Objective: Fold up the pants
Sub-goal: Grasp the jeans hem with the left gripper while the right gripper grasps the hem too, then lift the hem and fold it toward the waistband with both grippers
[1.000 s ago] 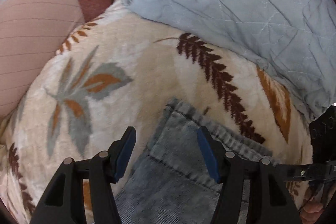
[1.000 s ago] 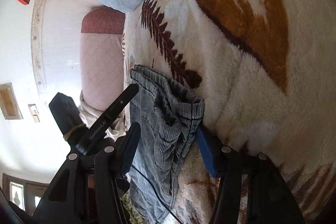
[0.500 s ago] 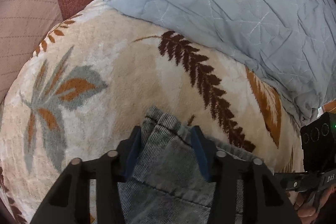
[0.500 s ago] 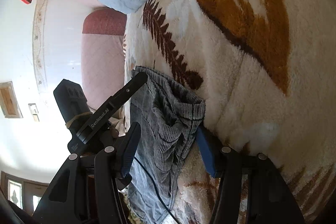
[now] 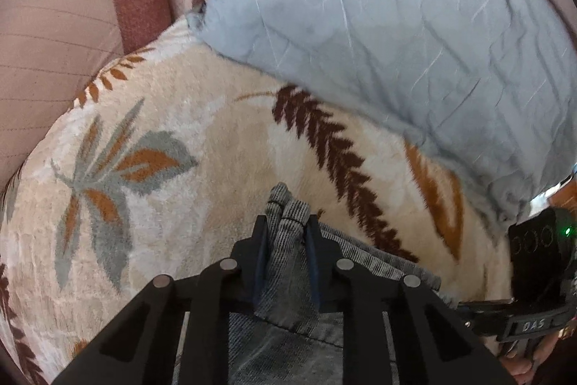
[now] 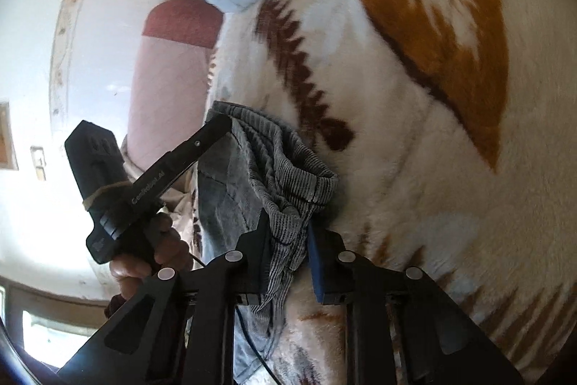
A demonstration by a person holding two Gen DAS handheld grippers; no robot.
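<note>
Grey-blue denim pants (image 5: 288, 309) lie on a cream leaf-patterned blanket (image 5: 202, 147). My left gripper (image 5: 286, 233) is shut on one corner of the ribbed waistband (image 5: 288, 215), which bunches up between the blue pads. In the right wrist view my right gripper (image 6: 288, 233) is shut on the other waistband corner (image 6: 299, 201), and the pants (image 6: 223, 193) hang in folds to the left. The left gripper (image 6: 216, 128) shows there too, pinching the far end. The right gripper's body (image 5: 533, 251) shows at the left wrist view's right edge.
A pale blue quilted cover (image 5: 396, 24) lies across the back of the blanket. A pink and dark red headboard cushion (image 5: 72, 24) stands at the far left. A white wall (image 6: 90, 78) shows in the right wrist view.
Both grippers were open around the waistband corners. Both have closed on the fabric, and the waistband is now bunched and slightly lifted between them.
</note>
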